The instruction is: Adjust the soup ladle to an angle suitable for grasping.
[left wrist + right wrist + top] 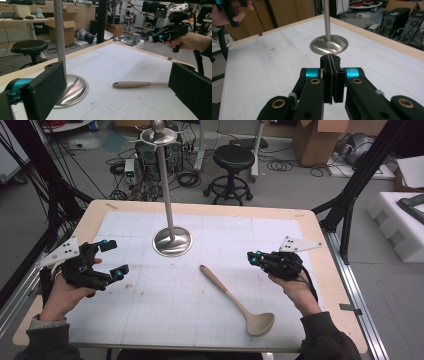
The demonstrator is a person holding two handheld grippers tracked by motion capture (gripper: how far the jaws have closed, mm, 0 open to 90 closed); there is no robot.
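Observation:
A beige ladle [235, 300] lies flat on the white gridded mat, bowl toward the near edge and handle toward the centre. In the left gripper view its handle [135, 84] runs across the mat between the jaws but farther off. A metal stand [172, 241] with a round base and a tall pole rises at mid-table. My left gripper [115, 257] hovers at the left, open and empty. My right gripper [252, 257] is held at the right, above and to the right of the ladle. Its pads [332, 75] are pressed together with nothing between them.
The mat covers a wooden table [320, 270] with bare edges. Behind it stand a black stool [232, 165], computer cases with cables [150, 160] and cardboard boxes [320, 140]. Black frame posts [355, 185] flank the table, and white foam blocks [400, 225] lie at the right.

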